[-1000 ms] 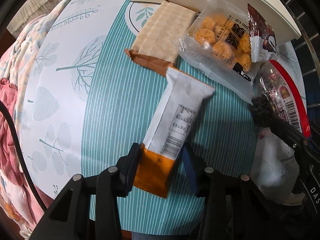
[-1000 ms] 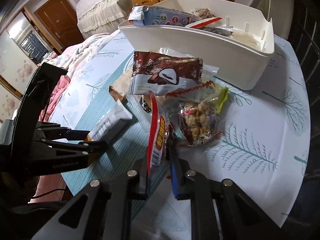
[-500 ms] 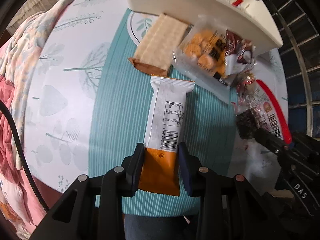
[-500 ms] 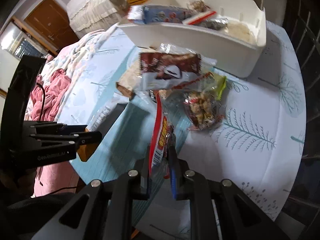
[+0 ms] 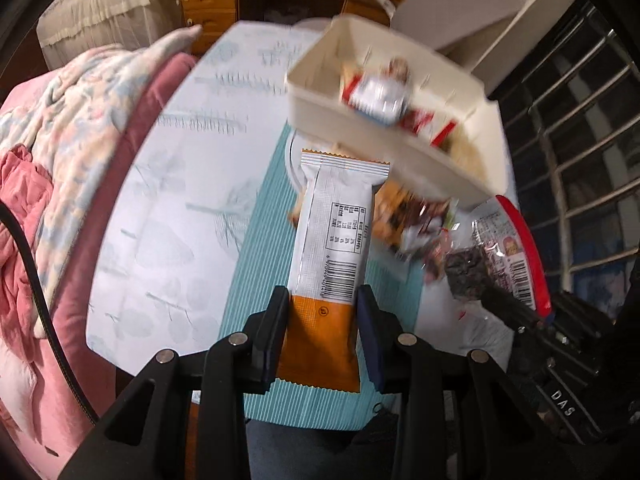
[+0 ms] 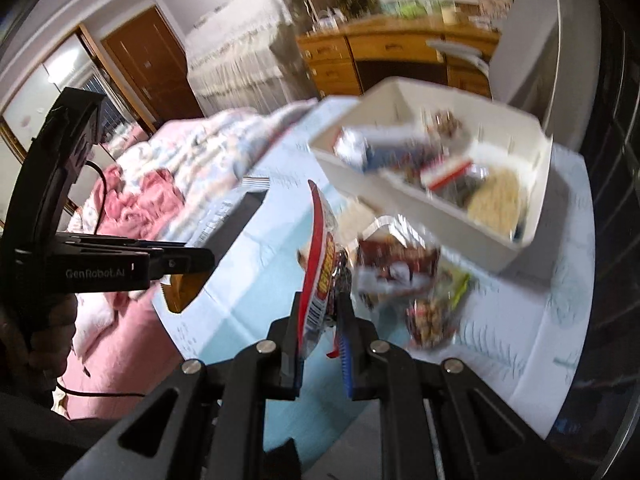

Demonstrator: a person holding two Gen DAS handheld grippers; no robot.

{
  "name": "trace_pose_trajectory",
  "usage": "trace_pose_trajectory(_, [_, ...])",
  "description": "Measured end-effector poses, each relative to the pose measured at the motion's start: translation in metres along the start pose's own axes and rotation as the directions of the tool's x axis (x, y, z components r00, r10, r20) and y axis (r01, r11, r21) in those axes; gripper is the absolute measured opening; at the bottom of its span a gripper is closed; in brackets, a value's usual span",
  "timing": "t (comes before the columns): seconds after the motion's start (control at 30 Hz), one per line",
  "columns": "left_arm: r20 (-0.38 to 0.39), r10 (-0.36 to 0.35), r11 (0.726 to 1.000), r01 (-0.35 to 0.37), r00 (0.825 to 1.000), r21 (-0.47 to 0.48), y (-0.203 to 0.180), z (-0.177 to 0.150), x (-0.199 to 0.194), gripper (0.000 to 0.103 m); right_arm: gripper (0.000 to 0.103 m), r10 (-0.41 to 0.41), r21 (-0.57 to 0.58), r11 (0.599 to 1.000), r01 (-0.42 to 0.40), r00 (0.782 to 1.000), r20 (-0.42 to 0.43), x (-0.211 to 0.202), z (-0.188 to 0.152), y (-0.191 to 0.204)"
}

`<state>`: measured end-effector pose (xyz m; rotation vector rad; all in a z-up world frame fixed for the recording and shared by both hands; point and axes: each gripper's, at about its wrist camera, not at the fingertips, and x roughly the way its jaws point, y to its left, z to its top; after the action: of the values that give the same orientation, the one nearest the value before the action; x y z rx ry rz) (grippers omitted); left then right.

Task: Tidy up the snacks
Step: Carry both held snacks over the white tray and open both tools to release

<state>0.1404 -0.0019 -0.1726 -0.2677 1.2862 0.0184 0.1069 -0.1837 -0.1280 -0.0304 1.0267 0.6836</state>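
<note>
My left gripper [image 5: 322,312] is clamped on the orange end of a long orange-and-white snack bar [image 5: 334,240]. Its jaws have just been closing, and the wrapper sits pinched between the pads. I hold it by the tail so the white length stands out ahead of the fingers, clear of the table, with its far end pointing at the bin. The right-wrist view shows the same grip from the side: the orange tail hangs under the left gripper [image 6: 192,264], off the table edge.

Ahead of the left fingers and slightly to their right sits the white storage bin [image 5: 320,120], tilted in the fisheye. Packets already lie inside, though blur keeps me from naming them. I judge it to be the drop point for both items.

Between bin and fingers, just to the right of the bar, a loose heap of packets [image 5: 416,220] remains on the teal-striped tablecloth [image 5: 256,248]; these are not yet sorted.

My right gripper [image 6: 322,320] is shut tight on a red-edged clear snack bag [image 6: 320,264]. I pinch its lower edge so the bag rises edge-on above the jaws, lifted clear of the heap [image 6: 404,268] just ahead and to the right. The bin [image 6: 400,200] lies beyond that heap, open side up.

The next move, as I judge it, is to carry both items forward over the near wall. The risk is the thin bag slipping from so narrow a pinch.
</note>
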Motion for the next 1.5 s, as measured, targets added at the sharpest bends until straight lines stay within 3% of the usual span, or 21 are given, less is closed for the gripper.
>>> trace_pose_trajectory(0.37, [0.104,-0.06,0.992,0.047,0.993,0.121,-0.025,0.066,-0.061,0.032,0.014,-0.063,-0.001,0.998,0.064,0.982,0.179,-0.031,0.053,0.006])
trace_pose_trajectory(0.63, [0.137,-0.09,0.975,0.059,0.986,0.216,-0.041,0.127,-0.068,0.033,0.008,-0.169,0.078,0.985,0.154,0.951,0.259,-0.036,0.081,-0.009])
trace_pose_trajectory(0.83, [0.122,-0.127,0.954,0.087,0.984,0.285,-0.055,0.173,-0.052,0.033,0.007,-0.216,0.161,0.97,0.181,0.947,0.237,-0.021,0.093,-0.028])
trace_pose_trajectory(1.03, [0.07,-0.156,0.934,0.124,0.985,0.334,-0.07,0.2,-0.017,0.033,0.007,-0.254,0.255,0.946,0.2,0.946,0.2,-0.005,0.097,-0.047])
trace_pose_trajectory(1.23, [-0.008,-0.192,0.904,0.18,0.981,0.387,-0.082,0.204,0.014,0.036,0.007,-0.294,0.335,0.913,0.233,0.945,0.144,0.008,0.093,-0.064])
trace_pose_trajectory(1.3, [-0.021,-0.191,0.899,0.184,0.981,0.397,-0.085,0.202,0.02,0.05,0.007,-0.29,0.349,0.909,0.229,0.947,0.135,0.009,0.091,-0.067])
trace_pose_trajectory(1.5, [-0.024,-0.177,0.907,0.173,0.984,0.385,-0.085,0.195,0.024,0.053,0.008,-0.28,0.362,0.905,0.224,0.953,0.111,0.009,0.086,-0.07])
